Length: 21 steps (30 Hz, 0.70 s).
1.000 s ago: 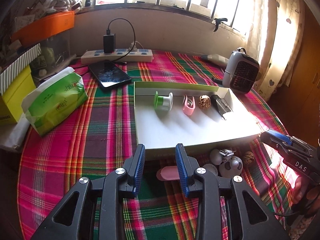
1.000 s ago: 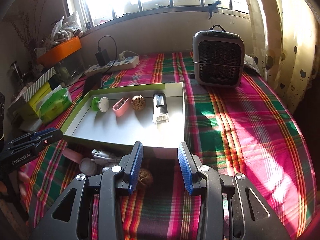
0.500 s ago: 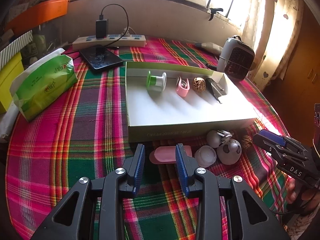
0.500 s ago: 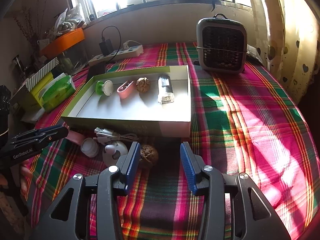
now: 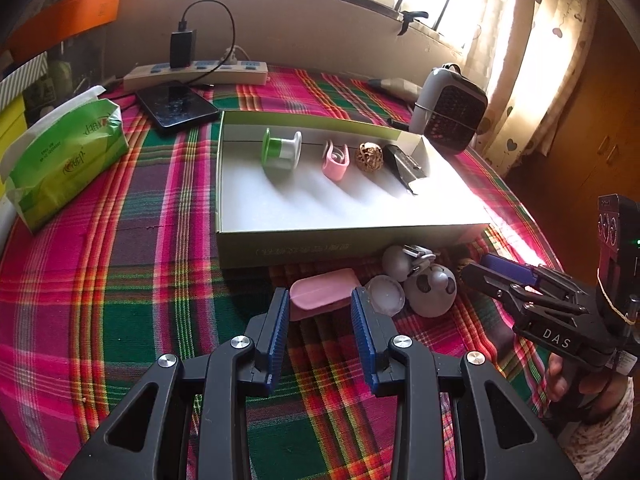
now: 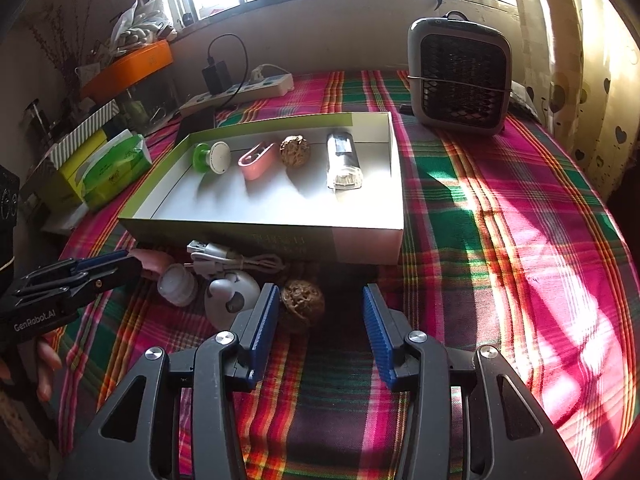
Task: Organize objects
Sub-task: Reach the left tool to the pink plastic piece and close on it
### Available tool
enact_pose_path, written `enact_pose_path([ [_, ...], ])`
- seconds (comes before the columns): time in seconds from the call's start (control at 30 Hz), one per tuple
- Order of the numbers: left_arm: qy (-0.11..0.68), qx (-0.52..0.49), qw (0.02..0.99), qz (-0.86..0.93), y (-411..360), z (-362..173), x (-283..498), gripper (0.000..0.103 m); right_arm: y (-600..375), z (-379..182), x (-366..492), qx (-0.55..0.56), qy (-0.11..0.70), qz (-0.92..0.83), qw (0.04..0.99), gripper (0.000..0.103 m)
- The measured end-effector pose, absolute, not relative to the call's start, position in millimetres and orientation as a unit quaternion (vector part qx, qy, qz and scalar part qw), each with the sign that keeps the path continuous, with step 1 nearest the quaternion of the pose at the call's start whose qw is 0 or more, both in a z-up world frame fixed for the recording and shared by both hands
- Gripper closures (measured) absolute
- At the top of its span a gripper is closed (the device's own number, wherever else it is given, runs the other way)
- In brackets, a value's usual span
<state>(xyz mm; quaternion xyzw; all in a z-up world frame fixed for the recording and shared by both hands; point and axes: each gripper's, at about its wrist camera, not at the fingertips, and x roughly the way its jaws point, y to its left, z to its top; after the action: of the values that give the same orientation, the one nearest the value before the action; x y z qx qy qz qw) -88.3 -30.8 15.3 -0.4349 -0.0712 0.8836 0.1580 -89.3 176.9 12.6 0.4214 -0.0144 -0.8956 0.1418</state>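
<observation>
the left gripper (image 5: pixel 318 312) hangs with its jaws apart and nothing pinched, the pink case (image 5: pixel 324 294) lying just past its tips on the plaid cloth (image 5: pixel 120 280), probably lined up as the next pick. the right gripper (image 6: pixel 320 312) also holds nothing, jaws apart, with a loose walnut (image 6: pixel 301 300) close inside its left pad, seemingly framed for a grab. beside these sit a small white jar (image 6: pixel 176 283), a round white gadget (image 6: pixel 232 298) and a coiled usb cable (image 6: pixel 236 261), crowded against the near wall of the shallow box (image 5: pixel 344 246); that wall must be cleared to carry anything in. inside, along the far side, a green spool (image 5: pixel 280 151), pink clip (image 5: pixel 335 160), second walnut (image 5: pixel 370 156) and dark tube (image 5: pixel 404 164) stand in a row, leaving the front free. beyond lie a tissue pack (image 5: pixel 64 160), phone (image 5: pixel 176 106), power strip (image 5: pixel 196 72) and small heater (image 6: pixel 460 76).
</observation>
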Motion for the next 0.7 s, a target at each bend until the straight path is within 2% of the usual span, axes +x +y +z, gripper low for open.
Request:
enact_pose_path([
  [0.27, -0.056, -0.436, 0.183, 0.879, -17.9, 16.6, -75.7, 0.073, 174.9, 11.9, -88.3, 0.423, -0.011, -0.894, 0.145, 0.058],
  [0.7, -0.035, -0.429, 0.161, 0.888, -22.9, 17.0, -86.7, 0.073, 169.4, 5.1, -87.9, 0.432, 0.007, -0.891, 0.138, 0.058],
])
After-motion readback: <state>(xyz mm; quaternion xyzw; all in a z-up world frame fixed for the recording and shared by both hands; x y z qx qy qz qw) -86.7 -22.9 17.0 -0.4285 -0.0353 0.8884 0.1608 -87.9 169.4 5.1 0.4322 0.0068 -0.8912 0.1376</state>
